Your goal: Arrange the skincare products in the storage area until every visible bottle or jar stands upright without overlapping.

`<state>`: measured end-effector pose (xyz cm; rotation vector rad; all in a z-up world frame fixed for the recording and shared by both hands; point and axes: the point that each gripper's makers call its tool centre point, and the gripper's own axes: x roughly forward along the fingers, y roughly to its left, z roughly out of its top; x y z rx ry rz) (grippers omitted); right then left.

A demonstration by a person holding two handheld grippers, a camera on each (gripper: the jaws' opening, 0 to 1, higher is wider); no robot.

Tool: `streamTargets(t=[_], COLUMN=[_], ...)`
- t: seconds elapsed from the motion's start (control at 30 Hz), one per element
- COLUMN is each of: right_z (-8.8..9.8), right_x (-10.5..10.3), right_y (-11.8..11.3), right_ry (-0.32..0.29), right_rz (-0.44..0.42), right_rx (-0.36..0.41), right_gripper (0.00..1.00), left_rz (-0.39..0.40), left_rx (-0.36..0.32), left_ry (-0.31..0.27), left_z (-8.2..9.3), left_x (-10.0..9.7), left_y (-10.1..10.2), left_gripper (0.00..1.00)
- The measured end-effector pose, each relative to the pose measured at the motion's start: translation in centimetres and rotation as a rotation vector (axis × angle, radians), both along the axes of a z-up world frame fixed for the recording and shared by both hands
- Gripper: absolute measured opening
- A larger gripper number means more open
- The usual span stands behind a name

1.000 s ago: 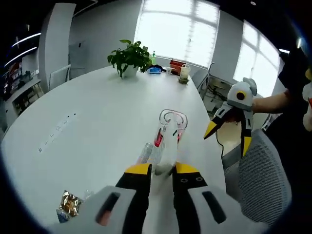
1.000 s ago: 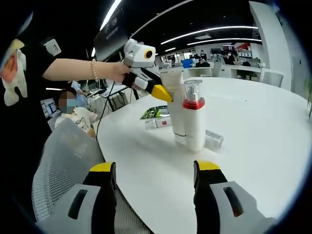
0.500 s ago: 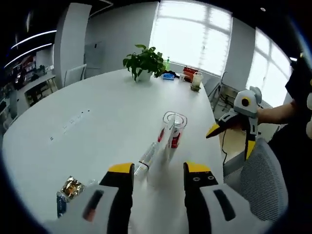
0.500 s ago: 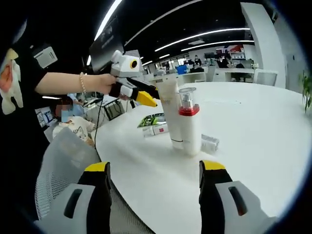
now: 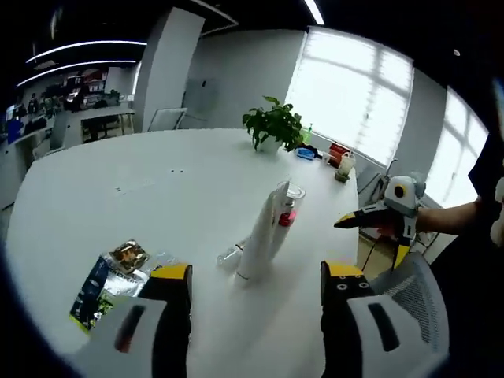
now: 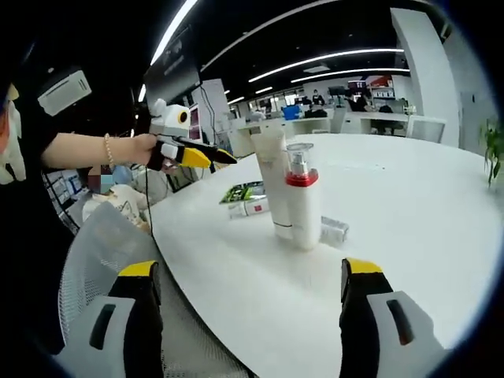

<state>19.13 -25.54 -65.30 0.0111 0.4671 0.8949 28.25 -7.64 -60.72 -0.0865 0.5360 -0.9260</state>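
A white tube (image 5: 263, 230) stands on its cap on the white table (image 5: 157, 205), touching a white pump bottle with a red band (image 5: 287, 209) behind it. A small clear bottle (image 5: 229, 254) lies beside them. My left gripper (image 5: 256, 273) is open, a little short of the tube, with nothing between its jaws. In the right gripper view the tube (image 6: 272, 184) and pump bottle (image 6: 303, 198) stand side by side, with the clear bottle (image 6: 335, 230) lying behind and a small red-capped tube (image 6: 252, 208) lying to the left. My right gripper (image 6: 252, 269) hangs open off the table's edge.
Foil sachets (image 5: 110, 277) lie near the table's front left. A potted plant (image 5: 276, 126) and several small items (image 5: 339, 160) stand at the far end. A grey mesh chair (image 6: 102, 244) sits beside the table edge. A green packet (image 6: 247, 191) lies by the red-capped tube.
My left gripper opened, let go of the white tube and drew back; the tube now stands alone. My right gripper backed off slightly and spread wider.
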Motion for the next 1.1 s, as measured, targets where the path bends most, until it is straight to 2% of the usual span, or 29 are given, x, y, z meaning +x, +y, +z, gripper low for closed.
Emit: streamTargets(t=[0.1,0.2,0.37,0.6,0.7,0.9,1.0,1.1], right_z=[-0.1,0.0,1.4,1.9,2.1,2.4,2.0,1.5], right_x=[0.0,0.1,0.1,0.2,0.2,-0.5,-0.8,-1.0], right_y=[0.0,-0.1,0.0,0.5,0.7,0.9,0.7,0.6], right_ry=[0.001,-0.006,-0.004,0.008,0.008,0.012,0.015,0.062], right_rz=[0.002,-0.006,-0.06,-0.146,-0.177,-0.253,-0.252,-0.247], right_rx=[-0.012,-0.015,0.034,0.027,0.026,0.033,0.016,0.005], right_gripper=[0.97,1.0,1.0,1.0,1.0,1.0,1.0,1.0], left_rz=[0.029,0.048,0.069,0.115,0.186,0.233,0.215,0.23], left_rx=[-0.009,-0.039,-0.031,-0.06,-0.019,0.071,0.082,0.083], left_ry=[-0.01,-0.018,-0.016,0.005,-0.051,-0.076,-0.077,-0.071], left_z=[0.2,0.6,0.4,0.5,0.4,-1.2,-1.3,-1.2], left_x=[-1.0,-2.2,-2.9,-5.2,-5.5,-7.5,-8.6,-9.0], left_y=[1.0,1.4,3.0,5.8,7.5,9.7,9.4,9.3], left_gripper=[0.65,0.73,0.82,0.99,0.96,0.99,0.99,0.98])
